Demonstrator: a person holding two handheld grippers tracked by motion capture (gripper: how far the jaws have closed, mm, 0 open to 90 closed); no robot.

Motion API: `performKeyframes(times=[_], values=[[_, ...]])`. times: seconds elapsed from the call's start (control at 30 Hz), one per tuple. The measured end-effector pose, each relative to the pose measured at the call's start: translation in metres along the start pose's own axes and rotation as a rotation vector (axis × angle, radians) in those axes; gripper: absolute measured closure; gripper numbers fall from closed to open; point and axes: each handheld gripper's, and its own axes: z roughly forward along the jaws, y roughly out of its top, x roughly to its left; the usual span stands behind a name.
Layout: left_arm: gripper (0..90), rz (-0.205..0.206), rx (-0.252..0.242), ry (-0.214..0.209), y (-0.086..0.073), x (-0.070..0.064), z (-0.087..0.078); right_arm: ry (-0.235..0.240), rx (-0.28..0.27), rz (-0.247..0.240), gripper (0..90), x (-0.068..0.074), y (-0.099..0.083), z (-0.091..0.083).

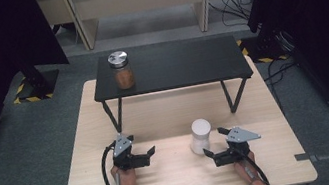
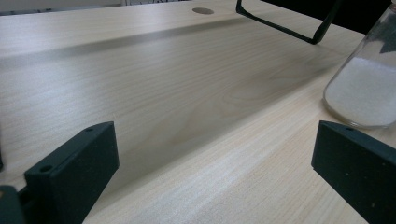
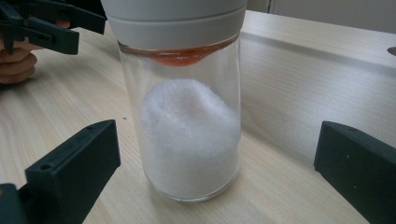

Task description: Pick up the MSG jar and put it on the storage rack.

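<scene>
Right gripper view looks straight at the glass jar of white powder [image 3: 187, 135], which stands upright on the wooden table [image 3: 299, 84] with a pale lid [image 3: 175, 21] on top and an orange seal just under it. The powder fills roughly the lower half, heaped to one side. The right gripper [image 3: 215, 172] has its jaws spread wide, one on each side of the jar and neither touching the glass. In the high view the jar [image 1: 200, 136] sits just beside the right gripper [image 1: 219, 145], on that gripper's inner side. The left gripper [image 1: 144, 149] rests well apart from the jar on its other side, jaws also wide and holding nothing. Beyond the jar stands a low black shelf [image 1: 184, 69] on thin legs, and on the shelf's far left corner is a second jar with brown contents [image 1: 122, 70] and a metal lid. The step in hand looks like grasping the white-powder jar. To do it well, the right gripper should probably ease forward until the glass body sits centred between the jaws, close below the lid on the straight wall, and squeeze evenly; a smooth round jar may slip or tip if caught off centre.
</scene>
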Motion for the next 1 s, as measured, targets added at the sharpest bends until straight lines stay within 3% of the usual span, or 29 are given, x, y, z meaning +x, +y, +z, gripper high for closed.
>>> performKeyframes(times=[1.0], values=[[0.1,-0.001,0.003,0.000,0.0009,0.0006,0.0016,0.020,-0.019,-0.006,0.4,-0.0019,-0.0024,-0.0007]])
